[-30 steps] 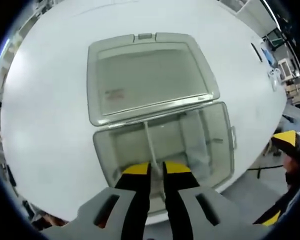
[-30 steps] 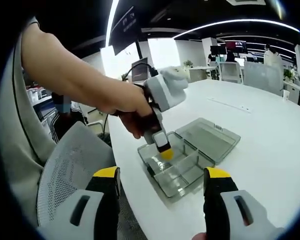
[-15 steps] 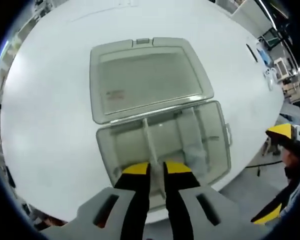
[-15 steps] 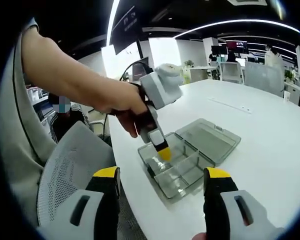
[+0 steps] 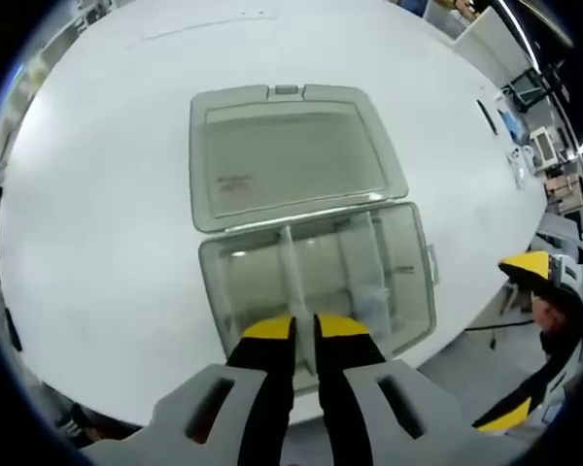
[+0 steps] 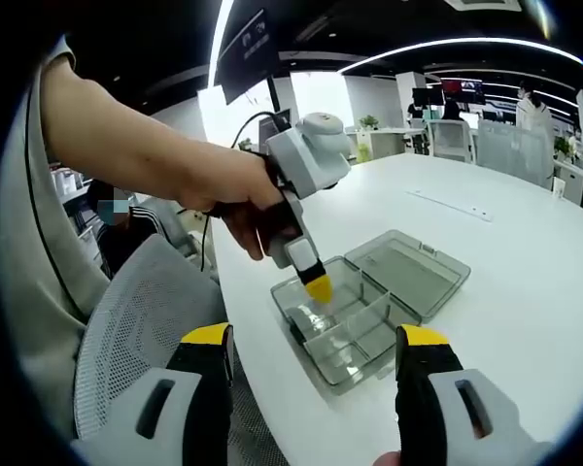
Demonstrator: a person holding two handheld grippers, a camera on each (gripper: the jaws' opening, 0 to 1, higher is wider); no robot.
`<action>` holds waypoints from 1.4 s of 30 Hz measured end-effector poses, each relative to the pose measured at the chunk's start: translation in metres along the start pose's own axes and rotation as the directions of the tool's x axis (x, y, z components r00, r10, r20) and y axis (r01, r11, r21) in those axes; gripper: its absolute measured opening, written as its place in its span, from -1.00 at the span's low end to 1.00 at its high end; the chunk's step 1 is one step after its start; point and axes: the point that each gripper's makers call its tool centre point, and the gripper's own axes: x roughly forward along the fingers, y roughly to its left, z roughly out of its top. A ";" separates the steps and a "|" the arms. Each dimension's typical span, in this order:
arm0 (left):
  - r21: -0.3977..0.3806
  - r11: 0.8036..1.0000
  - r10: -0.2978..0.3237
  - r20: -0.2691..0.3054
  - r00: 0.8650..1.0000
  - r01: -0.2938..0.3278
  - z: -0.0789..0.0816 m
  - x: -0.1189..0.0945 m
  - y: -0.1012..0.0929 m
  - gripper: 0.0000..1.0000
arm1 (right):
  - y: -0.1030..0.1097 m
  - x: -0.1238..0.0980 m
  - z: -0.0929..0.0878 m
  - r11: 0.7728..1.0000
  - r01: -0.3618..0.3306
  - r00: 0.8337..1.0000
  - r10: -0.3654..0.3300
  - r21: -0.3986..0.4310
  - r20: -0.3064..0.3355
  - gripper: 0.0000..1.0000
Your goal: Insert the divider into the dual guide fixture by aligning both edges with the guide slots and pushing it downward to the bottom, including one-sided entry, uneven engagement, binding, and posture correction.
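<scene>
A clear plastic box (image 5: 408, 291) lies on the white table with its lid (image 5: 291, 155) folded flat behind it. A thin translucent divider (image 5: 291, 267) stands on edge in the box, running from the hinge wall to my left gripper (image 5: 304, 332). Its yellow-tipped jaws are pinched on the divider's near end. In the right gripper view, a hand holds the left gripper (image 6: 319, 288) tip-down just over the box (image 6: 355, 335), near its left end. My right gripper (image 6: 316, 340) hovers well short of the box, open and holding nothing. Its yellow tip (image 5: 530, 267) shows at the right.
The box sits close to the table's rounded edge (image 6: 262, 388). A grey mesh chair (image 6: 136, 330) stands just off that edge, beside the person's arm (image 6: 146, 155). More desks and chairs (image 6: 486, 141) stand far behind. Other fixed partitions (image 5: 364, 262) cross the box.
The left gripper has drawn back and up, so the box looks smaller and farther in its view. The hand tilted the gripper slightly. The right gripper held still.
</scene>
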 end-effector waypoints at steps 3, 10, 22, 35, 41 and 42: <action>0.002 1.000 0.013 -0.003 1.000 -0.013 0.000 0.001 -0.001 -0.92 | 0.001 0.000 0.001 1.000 0.001 1.000 -0.001 -0.003 -0.001 0.30; 0.036 0.998 0.053 -0.007 0.999 -0.052 0.000 0.001 0.001 -0.95 | 0.000 -0.001 0.003 1.000 0.005 1.000 -0.005 -0.009 -0.005 0.30; 0.054 0.998 0.040 0.000 0.999 -0.040 0.000 0.001 -0.001 -0.94 | -0.002 -0.005 0.005 1.000 0.022 1.000 -0.023 -0.014 -0.012 0.30; 0.050 0.996 -0.083 0.150 0.985 0.076 0.005 -0.011 -0.001 -0.67 | -0.016 -0.022 -0.002 0.997 0.071 0.996 -0.072 -0.019 -0.050 0.31; 0.092 0.984 -0.169 0.251 0.953 0.150 0.009 -0.028 -0.012 -0.48 | -0.022 -0.029 -0.006 0.995 0.086 0.993 -0.089 -0.043 -0.078 0.31; 0.102 0.983 -0.176 0.266 0.948 0.154 0.010 -0.031 -0.013 -0.46 | -0.022 -0.031 -0.006 0.995 0.087 0.993 -0.090 -0.043 -0.080 0.31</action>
